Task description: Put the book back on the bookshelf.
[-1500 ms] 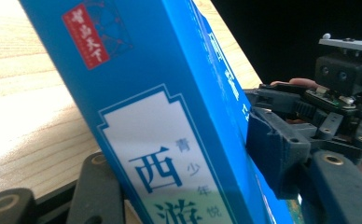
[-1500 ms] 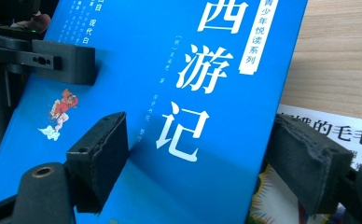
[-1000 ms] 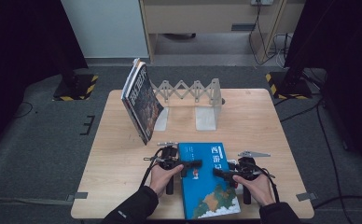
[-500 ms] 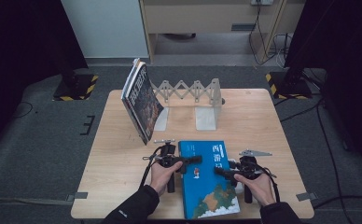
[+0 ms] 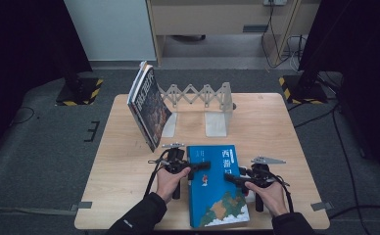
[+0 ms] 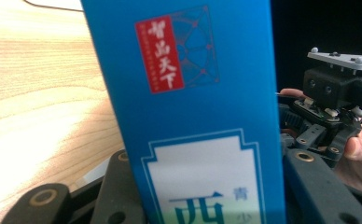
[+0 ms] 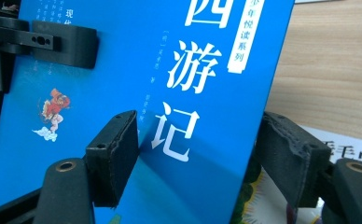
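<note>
Step in hand: gripping the blue book (image 5: 216,185) from both long edges, apparently ahead of a lift; judged from the grip, not yet raised.
Blue book, place: lower centre of the high view, cover up on the wooden table (image 5: 286,127), its bottom end near the table's near edge.
Left gripper (image 5: 198,167): lower centre-left of the high view; its jaws have just been closing. In the left gripper view the book's spine end stands between the two jaws, which sit against both faces, so it is judged clamped on the book.
Right gripper (image 5: 232,178): lower centre-right of the high view; its jaws have just been closing. In the right gripper view one jaw lies on the cover and the other sits under the book's edge; contact appears made, holding the book.
Bookend rack (image 5: 202,100): upper centre of the high view, an expanding stand with upright plates.
Dark book (image 5: 148,105): leaning tilted at the rack's left end.
Next move, judgement: lift both hands together, keep the book level between them, turn it upright, carry it to the free slot right of the dark book.
Risk, judgement: uneven lift may let the cover slip from the narrower right hold.
</note>
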### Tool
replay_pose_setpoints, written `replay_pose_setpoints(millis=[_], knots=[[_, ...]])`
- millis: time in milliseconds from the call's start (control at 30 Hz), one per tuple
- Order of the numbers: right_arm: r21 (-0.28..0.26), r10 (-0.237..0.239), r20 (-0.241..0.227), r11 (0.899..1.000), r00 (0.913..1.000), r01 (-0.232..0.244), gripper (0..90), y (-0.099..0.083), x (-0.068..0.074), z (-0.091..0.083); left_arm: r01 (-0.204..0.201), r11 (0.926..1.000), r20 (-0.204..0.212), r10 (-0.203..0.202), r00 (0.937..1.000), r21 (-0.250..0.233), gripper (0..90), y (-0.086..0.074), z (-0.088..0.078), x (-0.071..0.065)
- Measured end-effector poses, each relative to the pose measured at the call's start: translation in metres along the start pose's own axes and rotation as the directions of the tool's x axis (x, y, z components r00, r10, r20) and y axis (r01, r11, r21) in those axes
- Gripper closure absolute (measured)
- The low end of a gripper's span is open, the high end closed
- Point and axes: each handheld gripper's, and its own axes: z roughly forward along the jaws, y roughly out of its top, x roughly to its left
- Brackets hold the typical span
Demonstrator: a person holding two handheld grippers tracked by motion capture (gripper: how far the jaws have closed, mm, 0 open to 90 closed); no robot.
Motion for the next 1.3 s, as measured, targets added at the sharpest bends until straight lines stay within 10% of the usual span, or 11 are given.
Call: replay_pose_setpoints(millis=[633,933,1300], knots=[[0.063,0.04,-0.015,0.997,0.9991,-0.039,31.4,-0.004,0.002,0.006,0.02,0.9997,-0.016,-0.02,0.9997,-0.01,51.3,-0.001,0.004,0.006],[0.076,0.038,-0.026,0.996,0.999,-0.036,32.1,-0.004,0.004,0.007,0.121,0.9926,-0.01,-0.121,0.9926,-0.006,51.5,-0.006,0.01,0.007],[0.062,0.015,-0.031,0.998,0.9994,-0.013,34.0,-0.001,0.003,0.003,0.085,0.9957,-0.008,-0.085,0.9963,-0.036,58.0,-0.004,0.005,0.001]])
